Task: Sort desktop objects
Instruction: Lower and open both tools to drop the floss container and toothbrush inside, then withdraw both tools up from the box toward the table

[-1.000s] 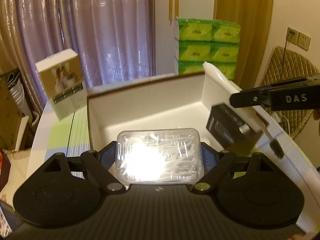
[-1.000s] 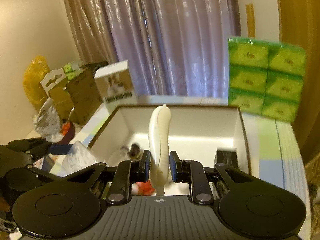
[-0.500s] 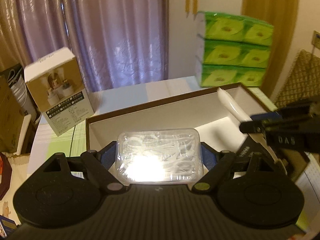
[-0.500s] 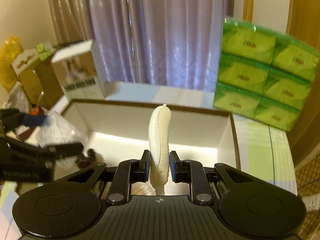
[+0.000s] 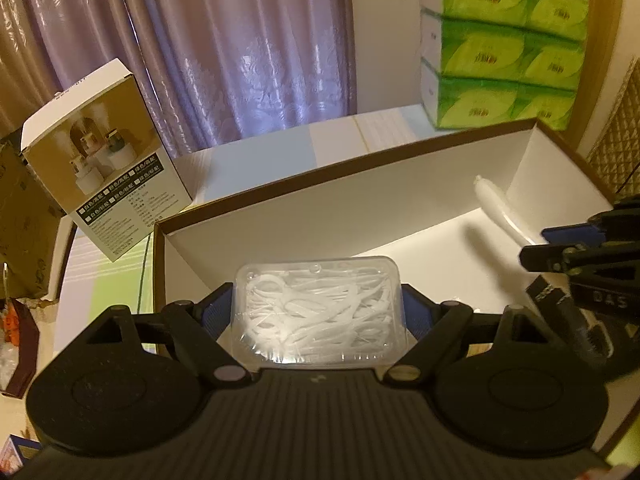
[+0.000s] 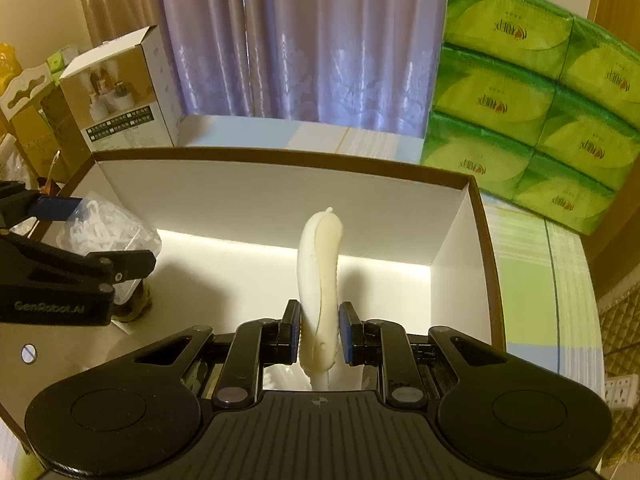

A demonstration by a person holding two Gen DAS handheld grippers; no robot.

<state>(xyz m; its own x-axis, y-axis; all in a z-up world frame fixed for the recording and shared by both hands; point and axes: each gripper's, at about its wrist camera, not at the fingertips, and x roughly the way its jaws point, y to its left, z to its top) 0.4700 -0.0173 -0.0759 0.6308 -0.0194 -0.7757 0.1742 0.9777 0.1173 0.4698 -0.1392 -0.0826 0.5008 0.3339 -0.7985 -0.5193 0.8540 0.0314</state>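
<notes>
Your left gripper clamps its fingers on the clear floss-pick case; your right gripper clamps the white handle upright over the open box.

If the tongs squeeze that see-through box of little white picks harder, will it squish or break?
Probably it would flex a bit: the clear box looks like thin plastic. It seems light, since the left tongs hold it only by its two sides. Its glossy walls may be slippery, so it might slide out rather than crack.
</notes>
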